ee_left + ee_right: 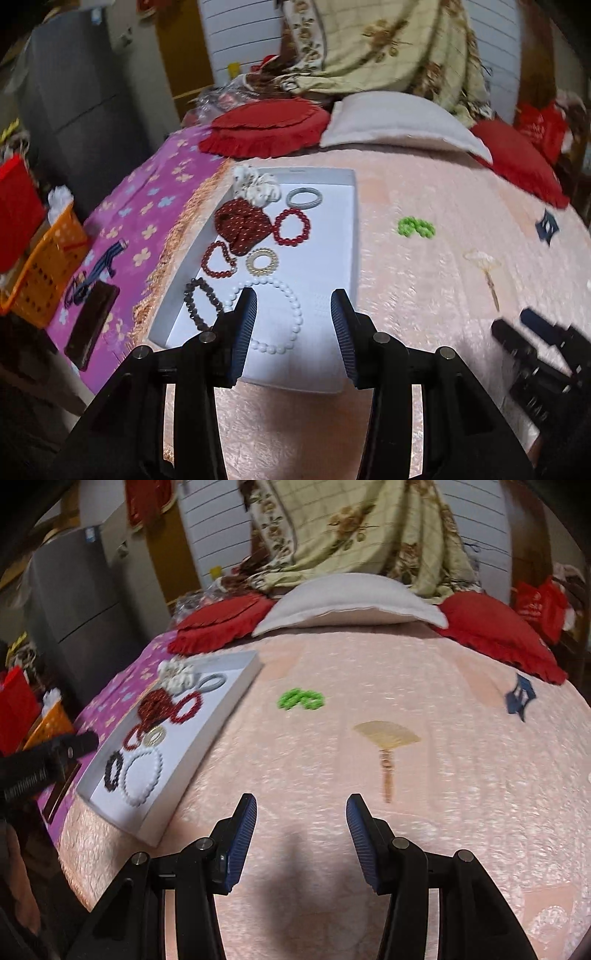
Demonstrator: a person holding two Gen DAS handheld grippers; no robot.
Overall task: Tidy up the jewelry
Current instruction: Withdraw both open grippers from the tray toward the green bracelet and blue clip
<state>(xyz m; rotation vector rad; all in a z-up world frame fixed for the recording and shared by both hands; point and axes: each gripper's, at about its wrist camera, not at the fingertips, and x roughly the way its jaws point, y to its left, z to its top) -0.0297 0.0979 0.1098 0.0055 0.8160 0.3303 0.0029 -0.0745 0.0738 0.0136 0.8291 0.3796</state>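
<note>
— Where is the jewelry now, and why there?

— Most of it lies already in the white tray (352, 221), at about 11 o'clock from my left gripper (293, 325): a white pearl necklace (291, 317), two red bead bracelets, a dark bead bracelet (201, 302), a gold ring-shaped piece (262, 261). I think the tray collects them, so they do not get lost on the pink bedspread (369, 686).

— And what is still outside?

— A green bead piece (301, 698) at 12 o'clock from my right gripper (301, 843), a fan-shaped hairpin (386, 738) at 1 o'clock, and a dark blue piece (521, 696) farther, at 2 o'clock.

— Do your grippers hold something?

— No. Both stand open with nothing between the pads, and hang above the bed. I judge the green one comes next.
</note>
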